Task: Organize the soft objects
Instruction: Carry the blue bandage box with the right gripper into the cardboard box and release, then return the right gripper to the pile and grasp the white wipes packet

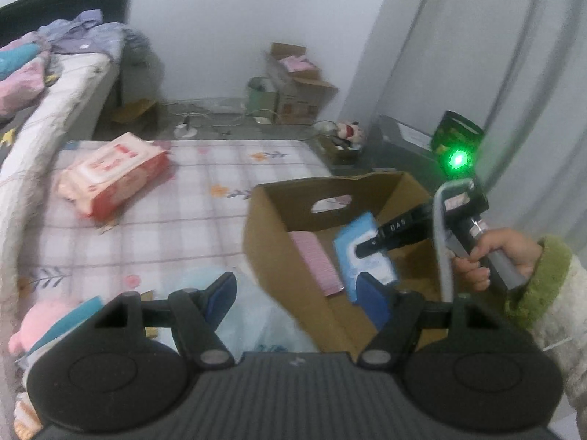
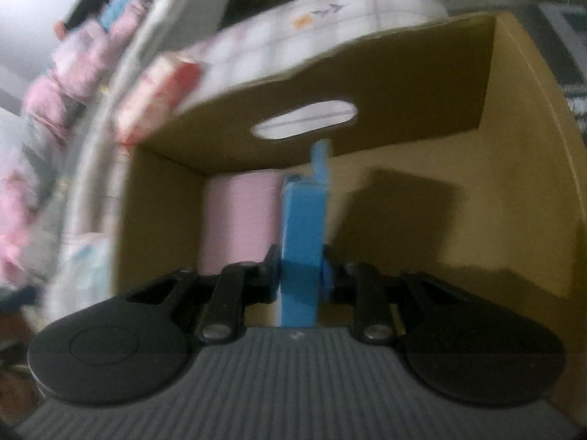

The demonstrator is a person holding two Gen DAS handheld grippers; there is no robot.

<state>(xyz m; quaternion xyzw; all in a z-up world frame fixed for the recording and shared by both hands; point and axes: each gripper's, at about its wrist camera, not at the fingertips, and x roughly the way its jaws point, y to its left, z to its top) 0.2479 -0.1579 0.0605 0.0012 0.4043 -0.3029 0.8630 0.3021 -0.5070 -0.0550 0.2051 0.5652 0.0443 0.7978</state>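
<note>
We reach our right gripper [image 2: 298, 269] down into the cardboard box [image 2: 513, 146], jaws clenched on the blue tissue pack [image 2: 302, 220] held edge-up to slot it beside the pink pack [image 2: 238, 220], while our left gripper [image 1: 299, 293] waits released and empty.
</note>
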